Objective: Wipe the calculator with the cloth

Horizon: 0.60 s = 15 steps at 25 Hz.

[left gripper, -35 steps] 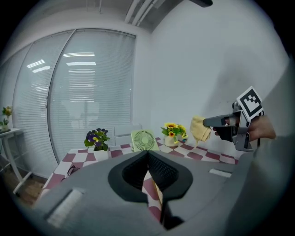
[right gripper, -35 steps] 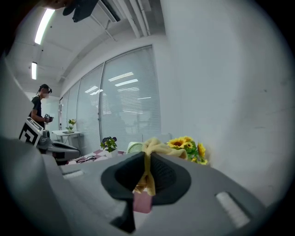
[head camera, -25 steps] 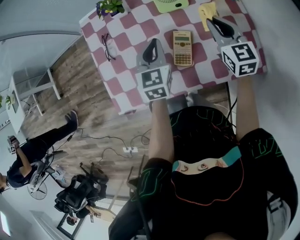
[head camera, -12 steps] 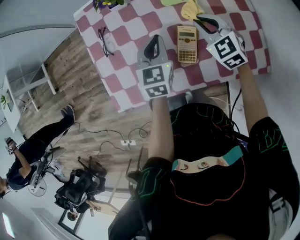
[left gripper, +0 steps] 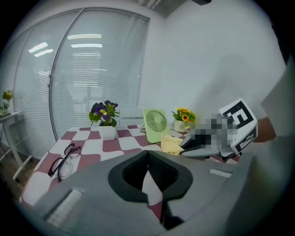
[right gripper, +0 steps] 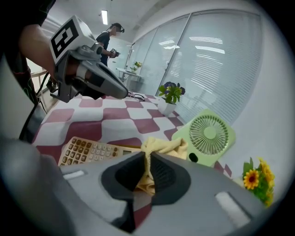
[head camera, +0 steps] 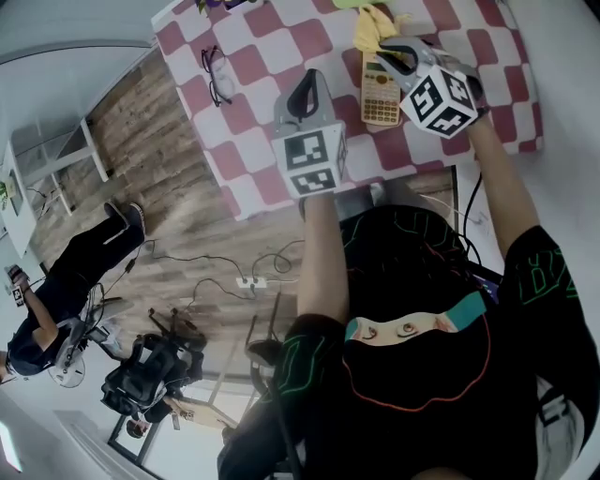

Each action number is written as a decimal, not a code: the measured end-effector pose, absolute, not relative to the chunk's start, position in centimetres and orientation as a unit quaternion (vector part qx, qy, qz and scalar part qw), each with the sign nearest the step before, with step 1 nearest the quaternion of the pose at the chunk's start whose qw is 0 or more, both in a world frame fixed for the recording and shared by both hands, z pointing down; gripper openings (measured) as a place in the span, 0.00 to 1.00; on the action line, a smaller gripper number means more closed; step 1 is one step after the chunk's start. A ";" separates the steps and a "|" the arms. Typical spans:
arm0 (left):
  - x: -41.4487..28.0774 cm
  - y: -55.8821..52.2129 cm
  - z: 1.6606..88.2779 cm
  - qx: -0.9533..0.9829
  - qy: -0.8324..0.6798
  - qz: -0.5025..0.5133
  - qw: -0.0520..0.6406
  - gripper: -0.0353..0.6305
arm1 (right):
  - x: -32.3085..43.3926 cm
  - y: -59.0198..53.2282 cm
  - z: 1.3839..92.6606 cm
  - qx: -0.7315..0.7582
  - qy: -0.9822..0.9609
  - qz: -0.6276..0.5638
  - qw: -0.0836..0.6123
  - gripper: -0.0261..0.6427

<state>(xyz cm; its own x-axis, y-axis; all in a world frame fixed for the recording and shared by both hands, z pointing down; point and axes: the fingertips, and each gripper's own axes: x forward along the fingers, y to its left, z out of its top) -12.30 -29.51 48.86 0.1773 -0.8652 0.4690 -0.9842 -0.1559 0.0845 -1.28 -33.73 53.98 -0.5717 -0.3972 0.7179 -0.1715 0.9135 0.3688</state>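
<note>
A beige calculator lies on the red-and-white checked table. My right gripper is shut on a yellow cloth and hovers at the calculator's far end. In the right gripper view the cloth is pinched between the jaws of the right gripper and hangs by the display end of the calculator. My left gripper rests to the calculator's left, its jaws shut with nothing between them. The left gripper view shows the cloth in front of a green fan.
Black glasses lie at the table's left. A green fan, a purple potted plant and a yellow-flower pot stand along the far side. On the floor to the left stands a person among cables and gear.
My right gripper has carried the cloth leftward, from the table's right side to the calculator's far end. The left gripper has hardly moved.
</note>
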 end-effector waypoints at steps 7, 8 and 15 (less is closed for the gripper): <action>-12.2 -29.3 48.5 0.745 -0.626 0.140 0.184 0.07 | -1.3 -32.6 54.7 0.146 -0.875 -0.127 0.444 0.09; -12.2 -29.1 48.6 0.744 -0.625 0.143 0.186 0.07 | -1.3 -32.4 54.7 0.143 -0.875 -0.127 0.445 0.09; -12.1 -28.4 48.5 0.742 -0.629 0.134 0.186 0.07 | -1.4 -30.5 54.8 0.116 -0.880 -0.124 0.444 0.09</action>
<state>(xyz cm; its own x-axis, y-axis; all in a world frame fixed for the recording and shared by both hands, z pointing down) -12.13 -28.44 48.47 0.1717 -0.8845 0.4338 -0.9846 -0.1387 0.1069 -1.44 -30.49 54.76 -0.5795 -0.3138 0.7521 -0.0928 0.9423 0.3216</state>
